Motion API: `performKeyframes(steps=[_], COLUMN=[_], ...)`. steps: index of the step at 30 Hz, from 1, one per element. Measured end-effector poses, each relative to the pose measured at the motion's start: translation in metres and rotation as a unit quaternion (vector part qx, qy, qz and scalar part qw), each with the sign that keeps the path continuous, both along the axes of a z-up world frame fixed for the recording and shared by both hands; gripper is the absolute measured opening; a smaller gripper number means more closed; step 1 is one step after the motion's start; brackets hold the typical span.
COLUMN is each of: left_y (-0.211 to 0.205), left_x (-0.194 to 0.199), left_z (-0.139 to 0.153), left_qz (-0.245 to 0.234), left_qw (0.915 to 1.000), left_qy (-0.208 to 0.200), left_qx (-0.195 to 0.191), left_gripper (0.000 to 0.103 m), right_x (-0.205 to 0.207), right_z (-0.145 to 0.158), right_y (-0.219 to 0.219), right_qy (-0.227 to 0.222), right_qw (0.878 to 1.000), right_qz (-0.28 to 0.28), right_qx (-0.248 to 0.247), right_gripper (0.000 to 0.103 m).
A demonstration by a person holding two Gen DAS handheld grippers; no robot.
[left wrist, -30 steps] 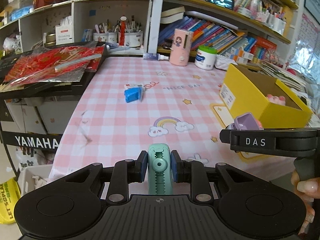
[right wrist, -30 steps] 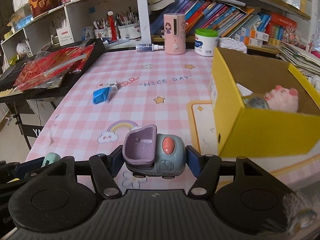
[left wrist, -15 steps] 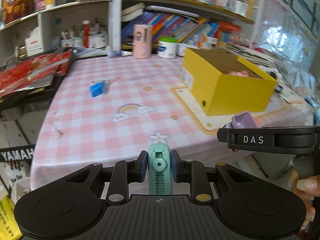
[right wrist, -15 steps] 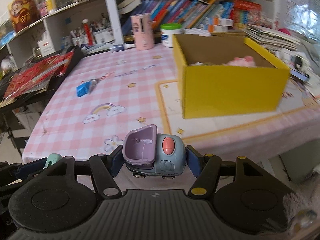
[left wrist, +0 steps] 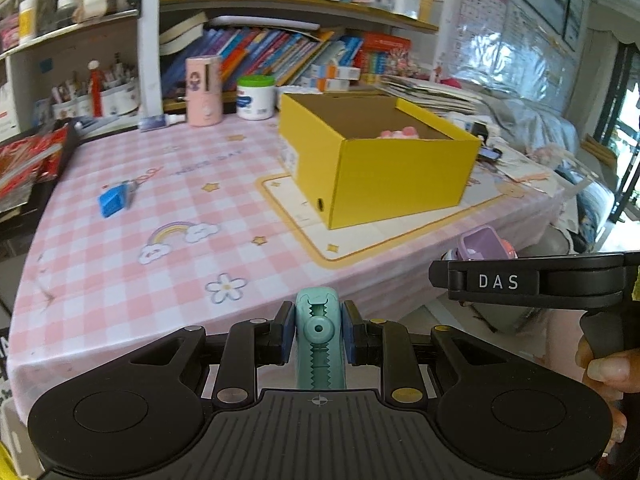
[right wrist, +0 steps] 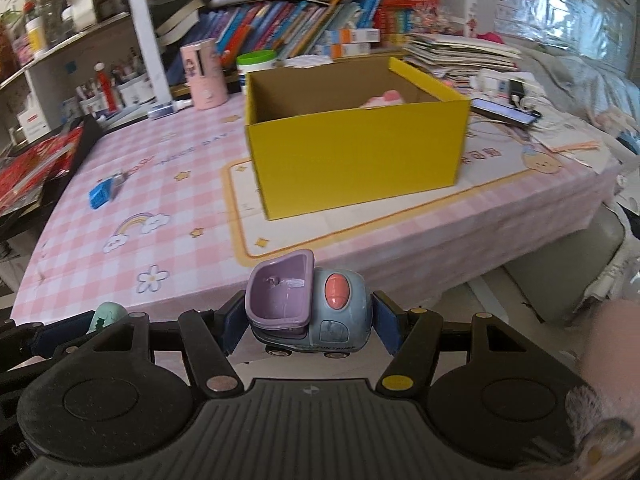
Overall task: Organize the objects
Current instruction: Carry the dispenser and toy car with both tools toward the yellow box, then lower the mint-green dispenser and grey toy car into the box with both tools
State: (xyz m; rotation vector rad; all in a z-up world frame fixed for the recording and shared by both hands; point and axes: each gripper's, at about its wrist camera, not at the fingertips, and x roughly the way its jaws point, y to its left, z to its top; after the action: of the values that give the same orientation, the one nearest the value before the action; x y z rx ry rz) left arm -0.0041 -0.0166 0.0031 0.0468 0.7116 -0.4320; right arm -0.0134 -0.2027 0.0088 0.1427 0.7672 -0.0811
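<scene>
Pinched tight in the left gripper (left wrist: 319, 336): a mint-green toothed clip (left wrist: 319, 344), upright between the blue pads. Clamped in the right gripper (right wrist: 308, 320): a toy truck (right wrist: 308, 312) with a lilac bucket and grey-blue cab, pads pressing on its two ends, wheels down. Both held off the near edge of the table, not yet over it. Probably mid-carry toward the yellow box (right wrist: 356, 152), open-topped, standing on a cream mat (right wrist: 256, 216) past the table edge, something pink already inside at the back. Best done one load at a time: lift clear of the box's near wall, bring the truck over the open middle rather than the rim, release low, and keep the two grippers from crowding each other, being close side by side. Across the pink checked tablecloth (left wrist: 120, 272), printed with a daisy, rainbow and stars, a small blue object (left wrist: 113, 202) lying alone well left of the box, likely next for sorting. Further back, a pink cylinder (left wrist: 203, 90) and a green-lidded jar (left wrist: 256, 97) near the far edge. Behind, crowded shelves of books and pen pots; to the right, stacked papers.
</scene>
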Motion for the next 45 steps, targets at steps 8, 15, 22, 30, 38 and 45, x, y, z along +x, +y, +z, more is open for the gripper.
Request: performKeyframes(steps=[8, 15, 22, 30, 38, 45], left_y=[-0.026, -0.048, -0.071, -0.089, -0.110, -0.131], left_x=[0.006, 0.020, 0.035, 0.054, 0.074, 0.096], left_z=[0.002, 0.005, 0.005, 0.012, 0.023, 0.036], left_qz=[-0.028, -0.039, -0.047, -0.033, -0.024, -0.016], left_qw=[0.9996, 0.9992, 0.9989, 0.9993, 0.9988, 0.9971], left_qy=[-0.001, -0.005, -0.005, -0.013, -0.040, -0.073], left_qx=[-0.004, -0.003, 0.001, -0.008, -0.015, -0.015], left_gripper=[0.023, 0.023, 0.023, 0.023, 0.023, 0.023], right_x=[0.000, 0.009, 0.026, 0.052, 0.083, 0.113], right_z=[0.002, 0.002, 0.003, 0.005, 0.010, 0.023], right_y=[-0.024, -0.045, -0.067, -0.084, -0.102, -0.122], right_qy=[0.001, 0.001, 0.004, 0.007, 0.001, -0.025], right_qw=[1.000, 0.999, 0.999, 1.000, 1.000, 0.999], right_qz=[-0.023, -0.032, -0.038, -0.020, 0.000, 0.013], right_qx=[-0.005, -0.005, -0.002, -0.005, -0.007, -0.016], right_gripper=[0.062, 0.062, 0.062, 0.062, 0.062, 0.062])
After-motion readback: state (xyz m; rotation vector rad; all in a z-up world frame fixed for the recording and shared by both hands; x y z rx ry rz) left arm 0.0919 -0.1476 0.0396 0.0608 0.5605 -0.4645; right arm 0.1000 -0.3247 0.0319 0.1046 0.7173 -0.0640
